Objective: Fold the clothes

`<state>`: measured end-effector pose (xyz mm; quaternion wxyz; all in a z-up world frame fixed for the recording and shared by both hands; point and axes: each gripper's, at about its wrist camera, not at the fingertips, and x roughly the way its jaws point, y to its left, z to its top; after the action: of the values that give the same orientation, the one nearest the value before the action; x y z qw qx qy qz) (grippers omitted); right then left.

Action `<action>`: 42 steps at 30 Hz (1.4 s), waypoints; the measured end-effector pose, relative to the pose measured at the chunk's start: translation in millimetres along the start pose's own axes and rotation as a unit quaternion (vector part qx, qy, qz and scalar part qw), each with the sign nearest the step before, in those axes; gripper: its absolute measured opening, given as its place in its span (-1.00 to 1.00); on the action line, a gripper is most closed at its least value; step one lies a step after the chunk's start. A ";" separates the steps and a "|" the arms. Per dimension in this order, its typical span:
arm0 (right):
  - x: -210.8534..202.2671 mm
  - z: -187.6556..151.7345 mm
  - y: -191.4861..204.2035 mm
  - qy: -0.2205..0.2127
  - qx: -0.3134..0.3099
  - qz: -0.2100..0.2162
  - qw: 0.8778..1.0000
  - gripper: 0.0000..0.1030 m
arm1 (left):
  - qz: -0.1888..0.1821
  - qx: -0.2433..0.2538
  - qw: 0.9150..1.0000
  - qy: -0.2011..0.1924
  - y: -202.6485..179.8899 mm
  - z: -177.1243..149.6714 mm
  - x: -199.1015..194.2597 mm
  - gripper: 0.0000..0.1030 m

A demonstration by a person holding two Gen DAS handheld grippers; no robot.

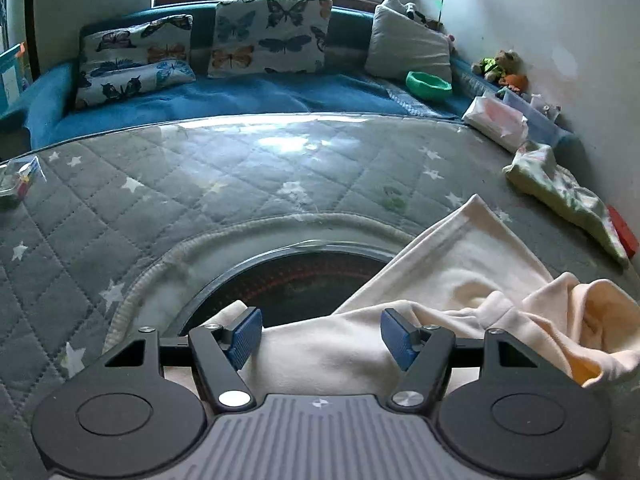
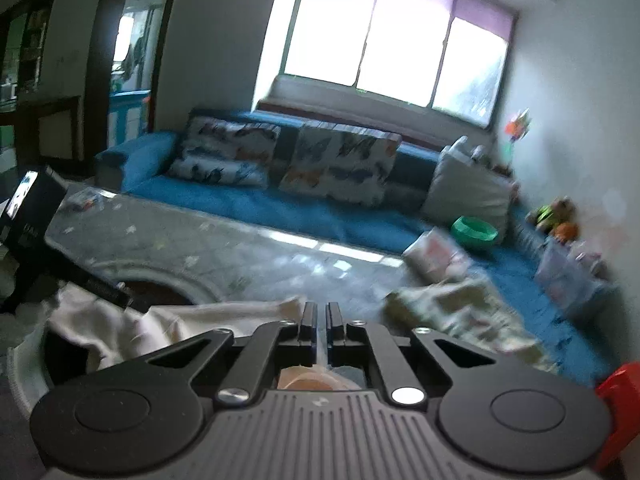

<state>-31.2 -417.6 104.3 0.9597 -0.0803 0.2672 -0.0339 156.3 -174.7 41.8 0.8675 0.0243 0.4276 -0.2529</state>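
A cream garment [image 1: 452,280] lies crumpled on the grey quilted star cloth [image 1: 200,184] of the table, near its front right. My left gripper [image 1: 322,336] is open, its blue pads [image 1: 244,336] spread just over the garment's near edge. In the blurred right wrist view, my right gripper [image 2: 320,316] is shut on a fold of the cream garment [image 2: 192,316], whose cloth trails left and shows under the jaws. The left gripper's body [image 2: 36,216] shows at the left edge.
A green floral cloth [image 1: 568,192] lies at the table's right, also in the right wrist view [image 2: 460,312]. A red object [image 1: 624,232] sits by the wall. A dark round opening [image 1: 296,284] is in the table. Behind are a blue sofa [image 1: 240,96] with cushions and a green bowl [image 1: 428,85].
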 end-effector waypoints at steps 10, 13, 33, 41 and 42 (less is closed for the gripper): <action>24.5 -30.5 38.0 0.060 -0.034 0.139 0.988 -0.08 | -0.030 0.059 0.997 -0.028 -25.9 0.0 -6.0 0.34; 31.2 -40.6 56.8 0.072 -0.080 0.133 0.985 -0.03 | -0.030 0.119 0.991 -0.049 -42.0 -3.2 -5.4 0.34; 39.9 -56.6 36.0 0.087 -0.068 0.111 0.988 -0.78 | -0.075 0.239 0.967 -0.045 -70.3 -19.3 42.6 -0.36; 33.5 -56.6 31.4 0.070 -0.054 0.108 0.990 -0.80 | -0.077 0.202 0.974 -0.059 -62.3 -25.8 18.6 -0.79; 30.8 -56.1 31.3 0.067 -0.053 0.109 0.990 -0.80 | -0.078 0.200 0.974 -0.066 -61.8 -27.8 9.4 -0.80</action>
<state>-33.3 -397.8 35.9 0.9318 -0.0992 0.3399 0.0794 112.4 -225.3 27.9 0.8490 0.1471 0.3108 -0.4012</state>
